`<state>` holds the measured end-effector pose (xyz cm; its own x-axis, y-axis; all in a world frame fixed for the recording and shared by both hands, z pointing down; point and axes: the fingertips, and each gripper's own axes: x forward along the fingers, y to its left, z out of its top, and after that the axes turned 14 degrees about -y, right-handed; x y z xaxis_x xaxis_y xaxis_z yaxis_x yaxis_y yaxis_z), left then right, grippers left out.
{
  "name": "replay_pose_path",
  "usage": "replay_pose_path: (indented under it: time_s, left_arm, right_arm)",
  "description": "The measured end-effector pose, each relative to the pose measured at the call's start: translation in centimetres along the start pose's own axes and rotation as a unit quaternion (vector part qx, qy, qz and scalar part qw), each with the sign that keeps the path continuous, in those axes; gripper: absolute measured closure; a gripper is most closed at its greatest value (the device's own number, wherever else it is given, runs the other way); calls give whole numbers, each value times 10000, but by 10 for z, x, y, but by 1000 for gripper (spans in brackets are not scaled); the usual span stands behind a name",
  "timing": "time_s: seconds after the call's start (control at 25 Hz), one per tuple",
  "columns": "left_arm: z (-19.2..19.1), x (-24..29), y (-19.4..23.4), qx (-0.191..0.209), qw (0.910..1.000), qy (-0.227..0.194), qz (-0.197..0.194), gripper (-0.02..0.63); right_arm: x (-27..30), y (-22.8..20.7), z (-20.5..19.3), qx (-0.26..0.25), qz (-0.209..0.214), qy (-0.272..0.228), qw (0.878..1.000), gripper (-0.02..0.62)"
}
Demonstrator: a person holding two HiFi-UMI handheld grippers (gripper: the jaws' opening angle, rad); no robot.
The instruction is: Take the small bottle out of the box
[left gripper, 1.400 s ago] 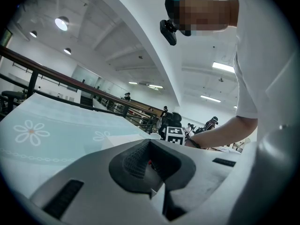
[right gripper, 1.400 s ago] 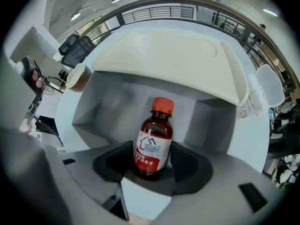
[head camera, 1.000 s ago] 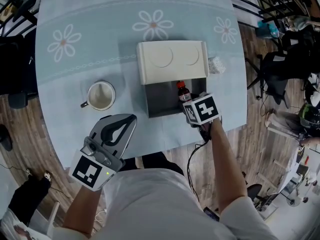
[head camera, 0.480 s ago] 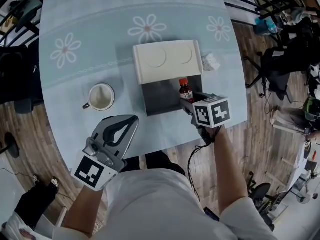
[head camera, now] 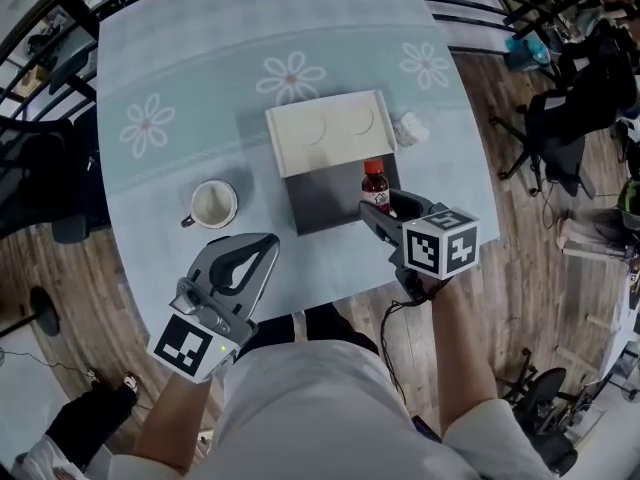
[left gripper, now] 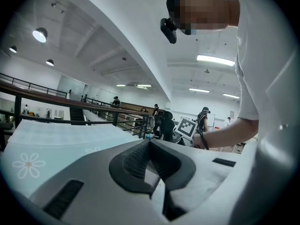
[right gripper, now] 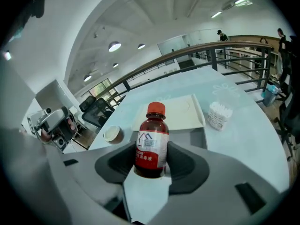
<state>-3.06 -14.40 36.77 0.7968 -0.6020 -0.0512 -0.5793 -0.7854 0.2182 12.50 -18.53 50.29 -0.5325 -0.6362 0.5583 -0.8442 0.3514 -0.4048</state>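
Right gripper (head camera: 380, 206): pads clamped on upright red-capped bottle (head camera: 374, 179), at 3 o'clock of open box (head camera: 318, 200), by its right wall. Left gripper (head camera: 266, 240): jaws closed together, empty, at 7 o'clock of box. Cup (head camera: 213, 204) at 9 o'clock.

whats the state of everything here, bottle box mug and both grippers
small bottle, upright, red cap on, clamped between the right gripper's jaws
right gripper, shut on the small bottle
left gripper, jaws together, nothing in them
box, open
lid, folded back, lying flat behind the box
mug, upright on the table, left of the box
small white container, upright, beside the lid
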Motion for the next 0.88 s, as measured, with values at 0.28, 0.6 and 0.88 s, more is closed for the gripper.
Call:
replay_pose_path:
  time_s: [0.28,0.6,0.88]
  left_arm:
    - [23,5,-17,282,9995,-50,-129,600]
    - [41,4,-27,563,9981,-115,-243,600]
    - [55,4,-41,696,9970,-178,-303,600]
  right_arm:
    - [-33,12,18,49,44,-488,9988,370]
    - [-62,33,40,10,178,-973,9951,370]
    - [-90,58,57,-100,309,-1377,9899,370]
